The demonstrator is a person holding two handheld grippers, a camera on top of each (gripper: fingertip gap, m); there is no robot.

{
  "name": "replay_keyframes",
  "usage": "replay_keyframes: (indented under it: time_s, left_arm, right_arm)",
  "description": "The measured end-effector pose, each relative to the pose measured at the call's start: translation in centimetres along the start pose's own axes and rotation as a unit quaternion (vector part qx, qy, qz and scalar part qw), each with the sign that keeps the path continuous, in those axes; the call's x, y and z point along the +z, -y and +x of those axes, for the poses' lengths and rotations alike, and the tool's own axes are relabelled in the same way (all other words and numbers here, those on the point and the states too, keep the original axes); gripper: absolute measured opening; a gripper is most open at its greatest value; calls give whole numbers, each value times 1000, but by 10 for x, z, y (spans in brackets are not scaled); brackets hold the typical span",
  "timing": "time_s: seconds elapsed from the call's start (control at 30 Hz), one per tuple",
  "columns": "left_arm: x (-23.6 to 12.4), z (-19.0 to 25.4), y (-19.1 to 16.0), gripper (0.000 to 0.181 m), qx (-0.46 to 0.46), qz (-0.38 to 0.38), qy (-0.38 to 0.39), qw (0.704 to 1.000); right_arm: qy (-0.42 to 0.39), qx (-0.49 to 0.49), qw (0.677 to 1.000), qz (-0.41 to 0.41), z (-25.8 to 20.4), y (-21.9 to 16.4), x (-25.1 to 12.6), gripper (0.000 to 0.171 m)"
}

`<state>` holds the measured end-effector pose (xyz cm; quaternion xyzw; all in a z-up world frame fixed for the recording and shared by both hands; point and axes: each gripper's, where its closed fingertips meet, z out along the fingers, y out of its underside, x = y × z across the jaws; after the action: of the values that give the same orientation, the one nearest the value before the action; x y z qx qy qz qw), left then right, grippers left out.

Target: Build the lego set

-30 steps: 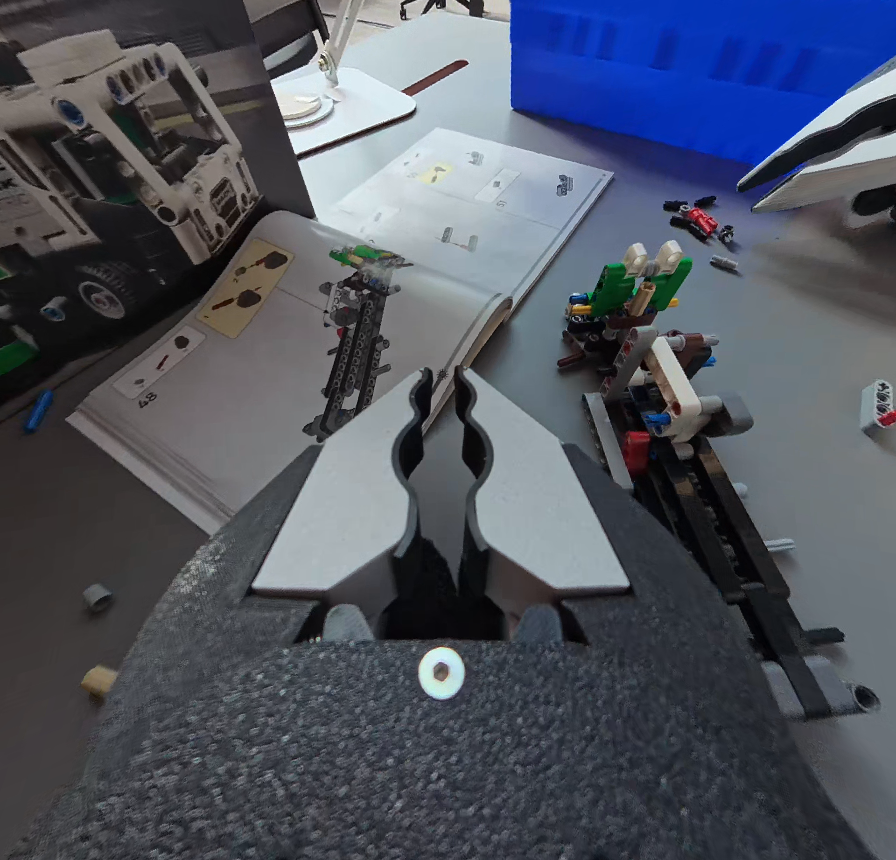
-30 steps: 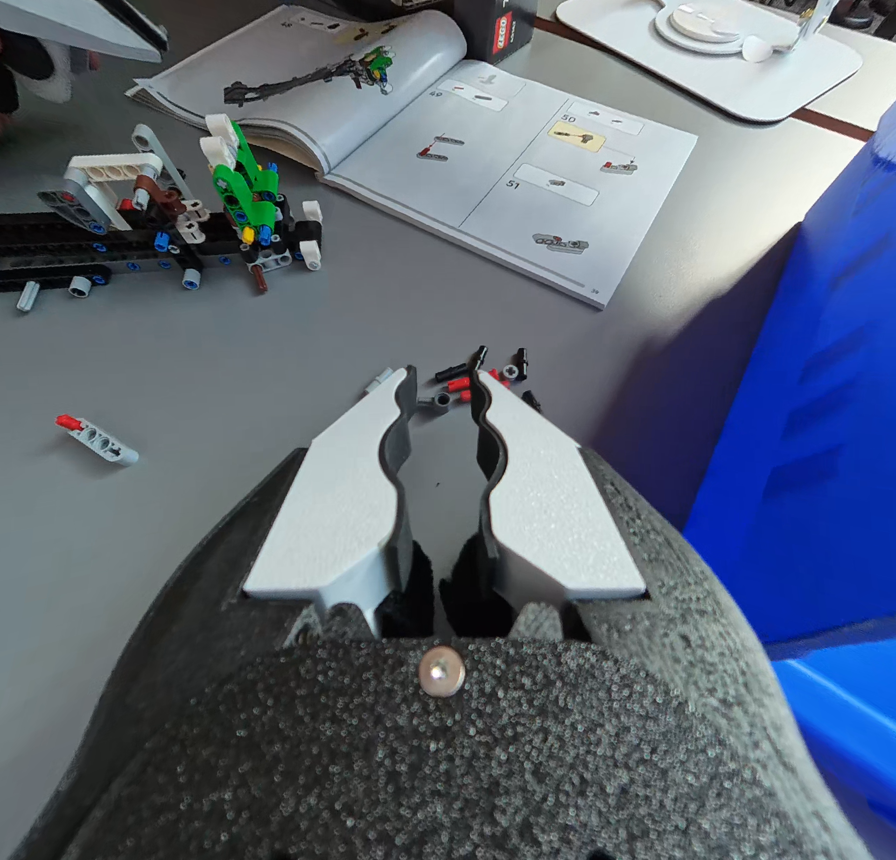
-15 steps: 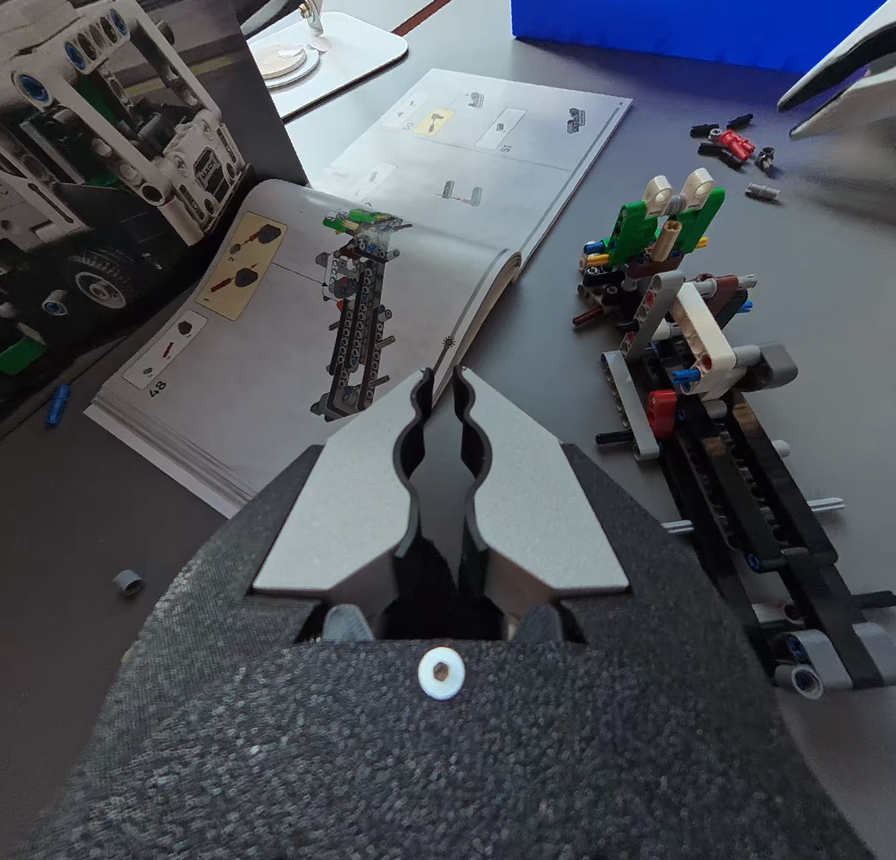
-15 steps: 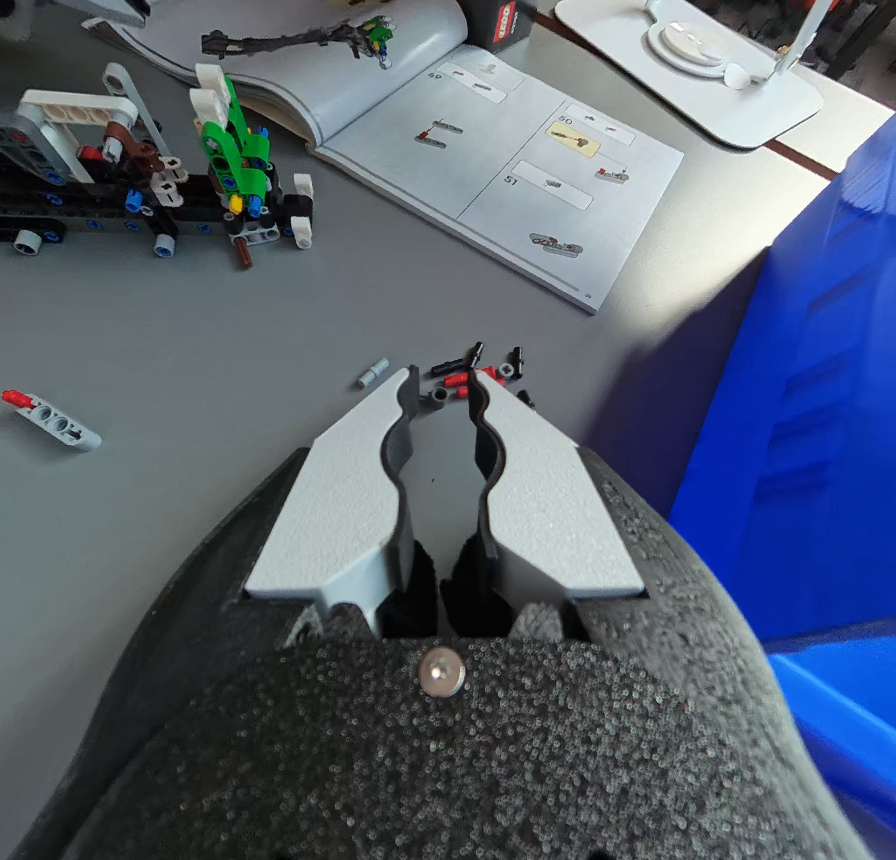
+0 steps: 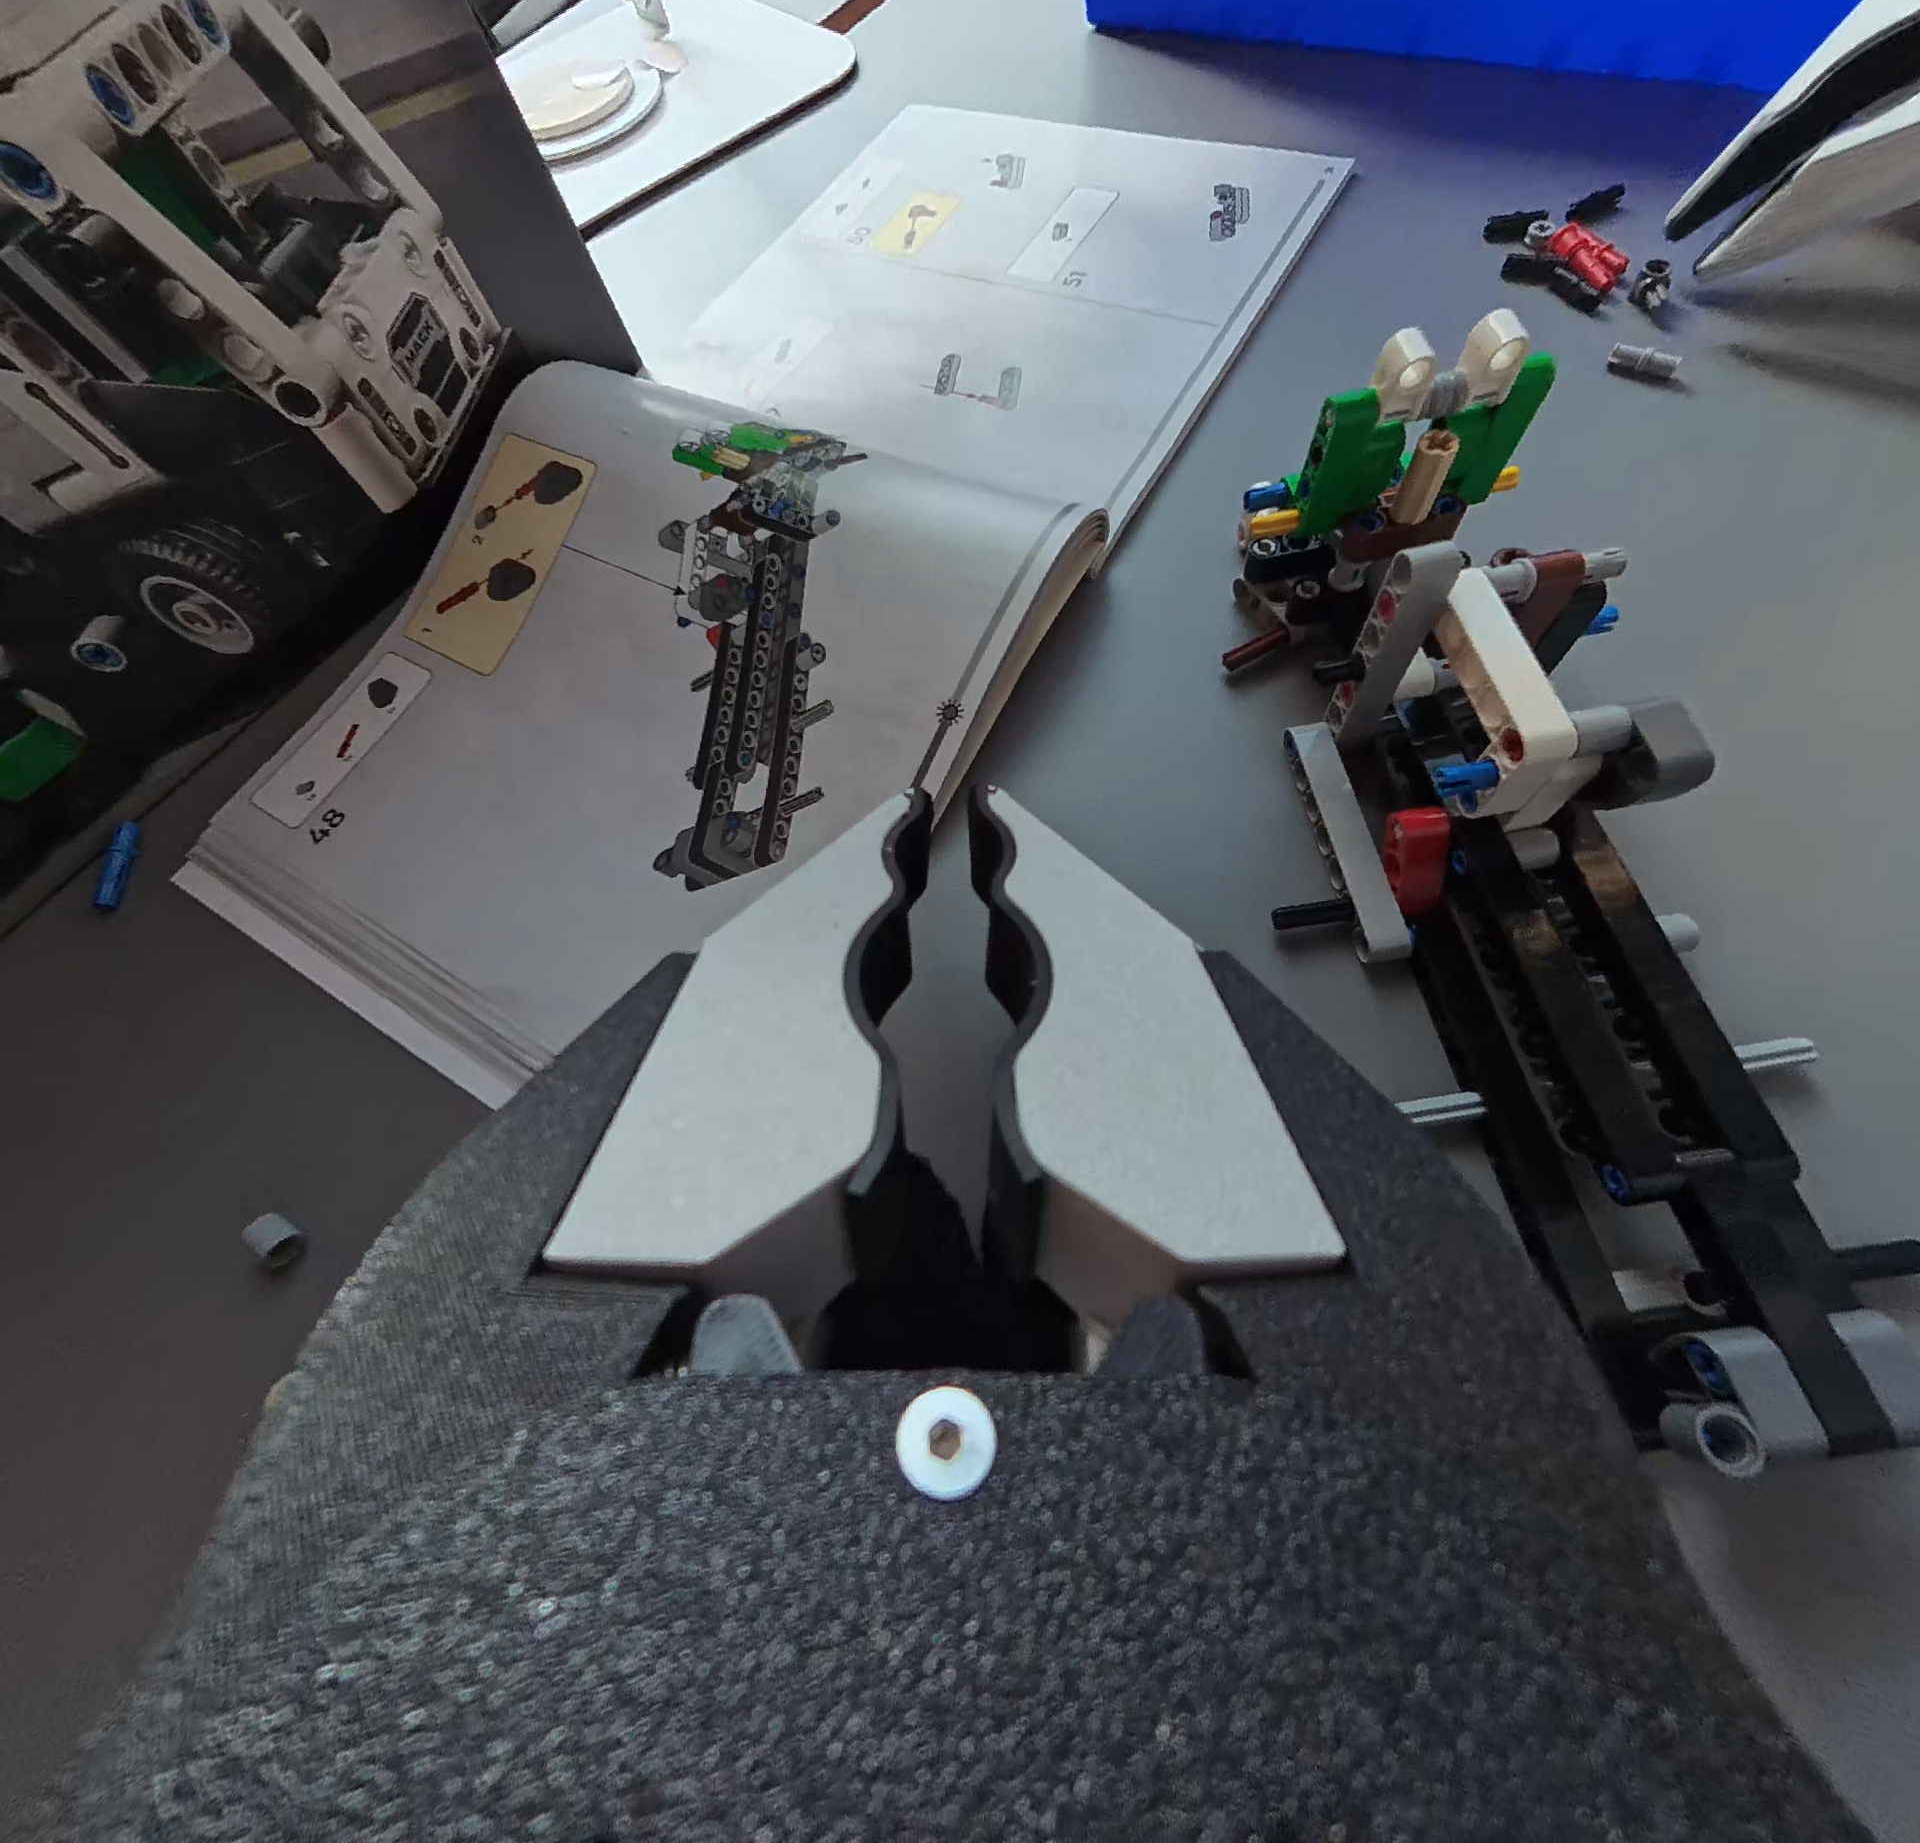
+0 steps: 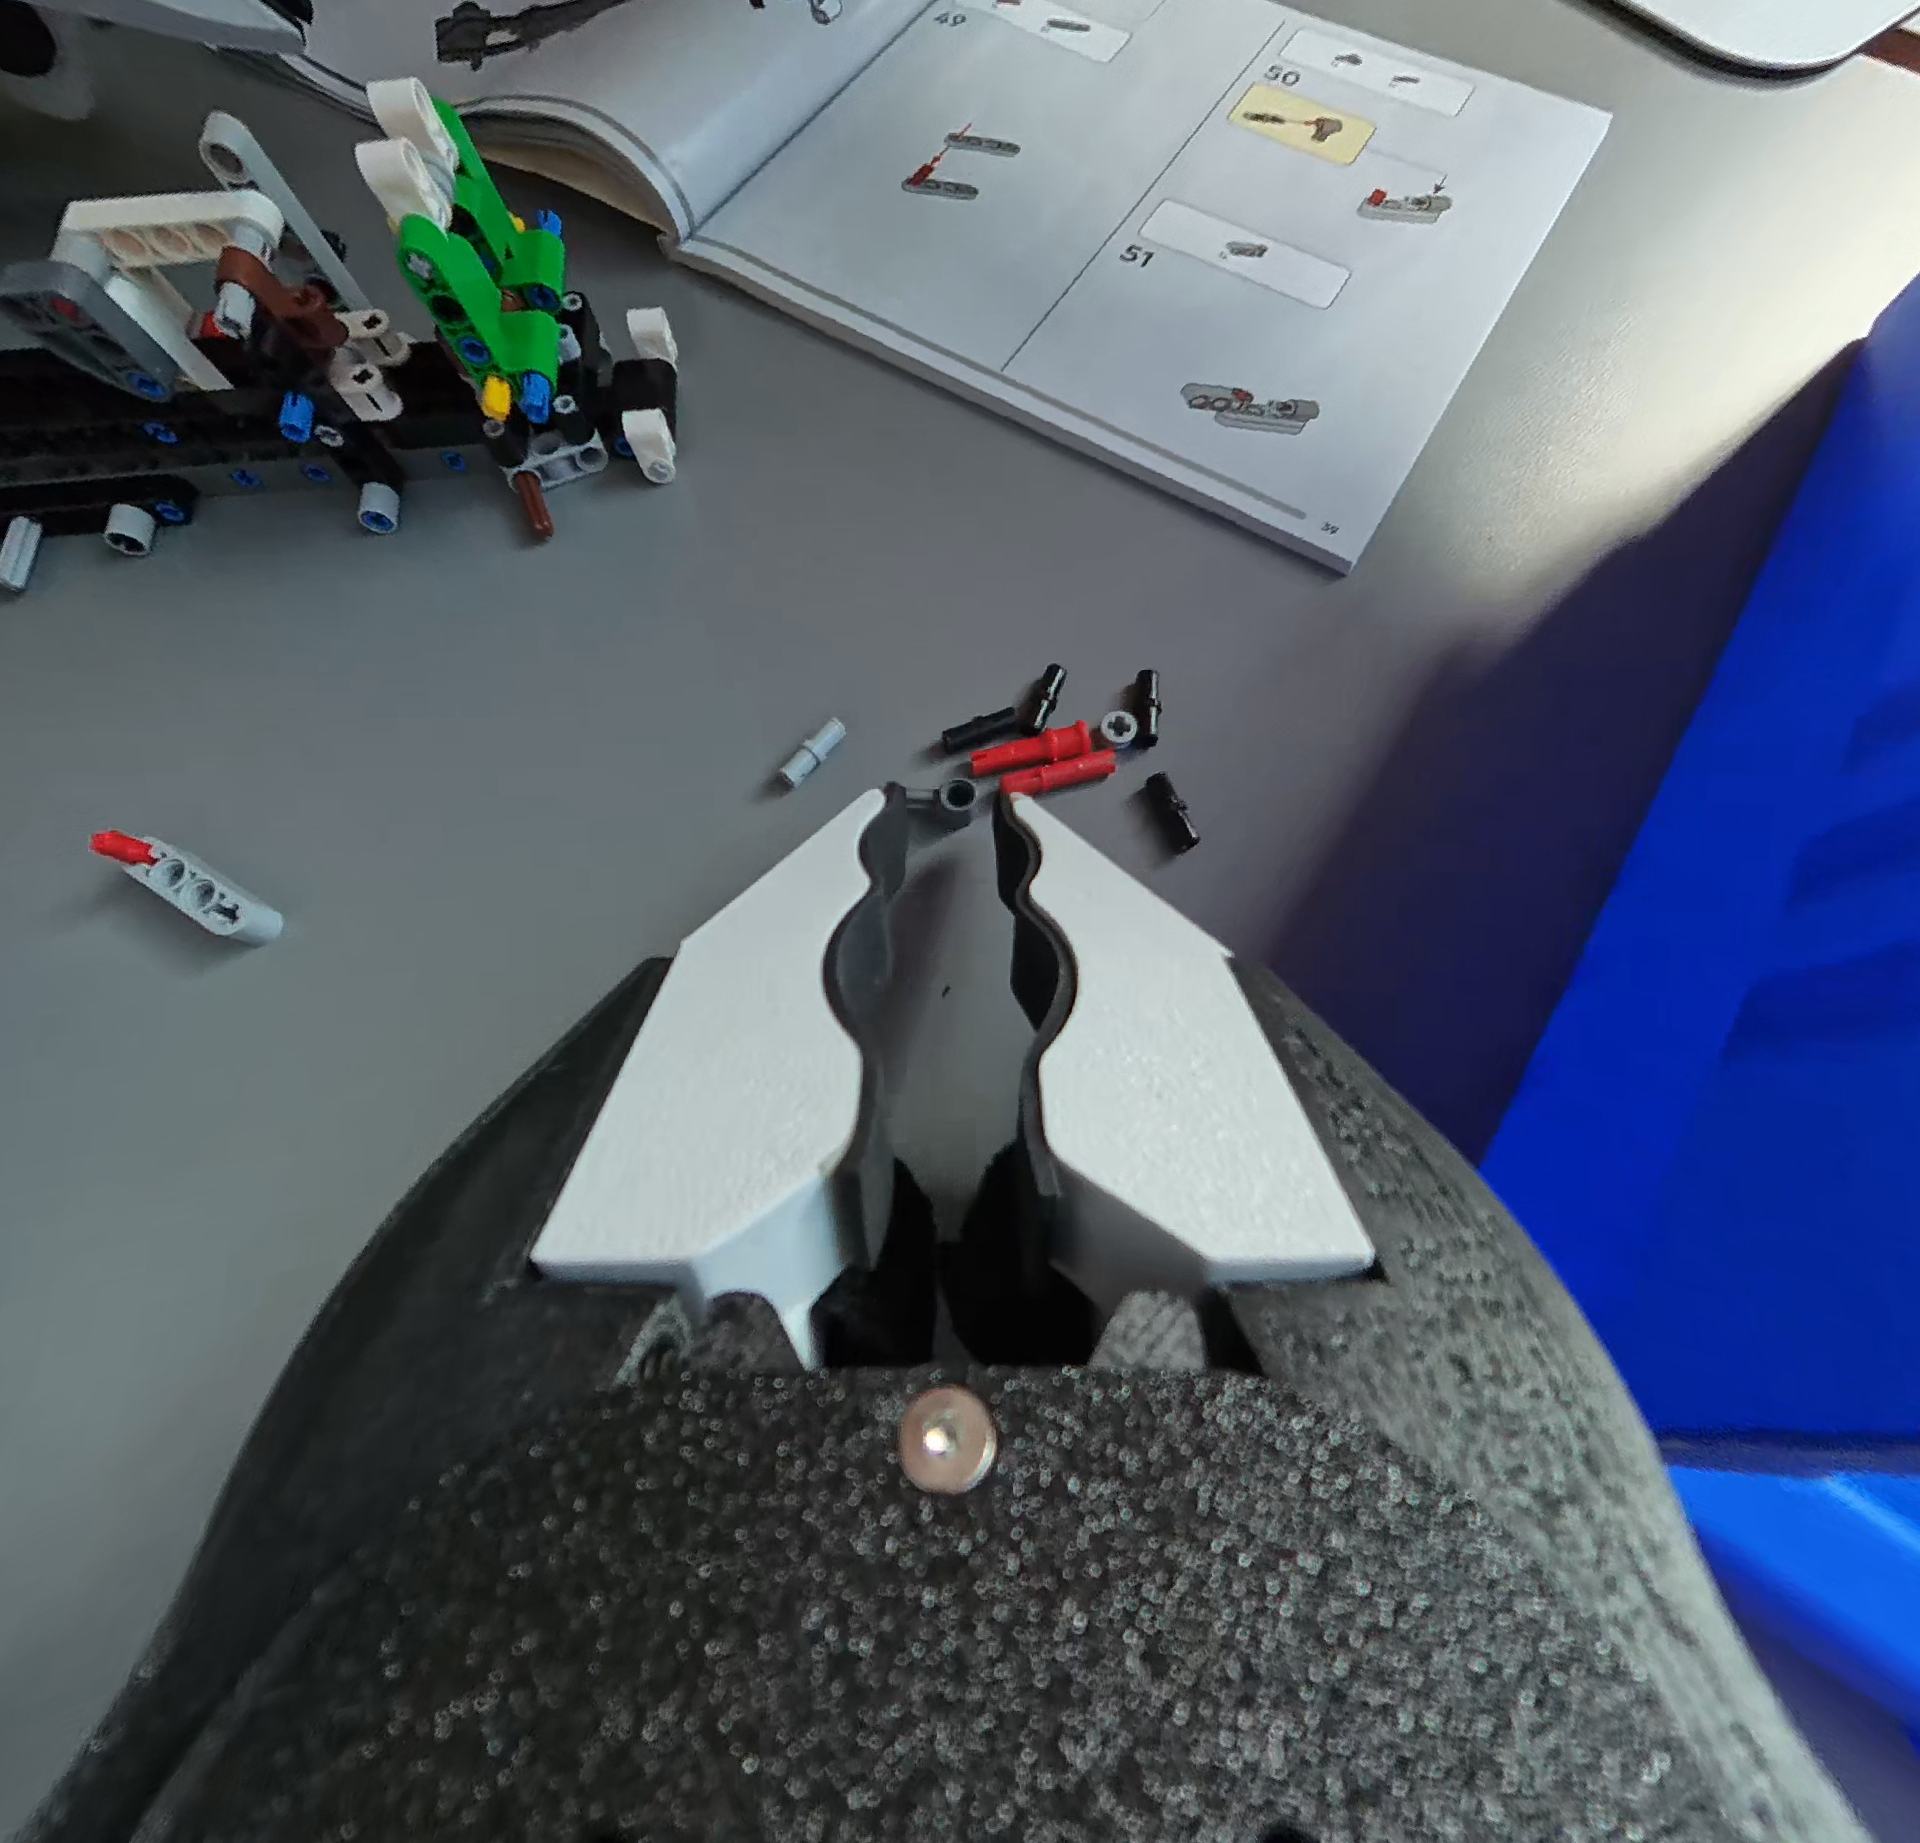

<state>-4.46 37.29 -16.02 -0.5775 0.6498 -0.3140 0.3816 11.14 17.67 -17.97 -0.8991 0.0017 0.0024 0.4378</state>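
In the left wrist view, the left gripper (image 5: pixel 948 806) hangs over the grey table (image 5: pixel 125 1118) with its grey fingers parted by a narrow gap and nothing between them; the tips sit above the near edge of the open paper instruction booklet (image 5: pixel 582 754). To the right lies the partly built lego model (image 5: pixel 1538 858), a long black beam frame with green, white and grey parts at its far end. Left of the booklet stands the printed cardboard set box (image 5: pixel 229 287). In the right wrist view, the right gripper (image 6: pixel 948 806) is spread a little wider, also empty, its tips just short of a small dark grey connector piece (image 6: pixel 954 798) on the table. Just beyond lies a cluster of small red and black pins (image 6: pixel 1049 754). A blue plastic bin (image 6: pixel 1766 962) stands to the right.
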Motion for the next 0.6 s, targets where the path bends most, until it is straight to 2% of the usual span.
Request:
replay_keyframes:
  time_s: [0.13,0.6]
  left_arm:
    - [0,0,0,6,0,-1,0,1000]
    - [3,3,-4,5,14,-16,1,1000]
  right_arm:
    - [3,-13,1000,-28,-3,-7,6,19]
    - [-19,-41,999,-28,-2,-5,8,15]
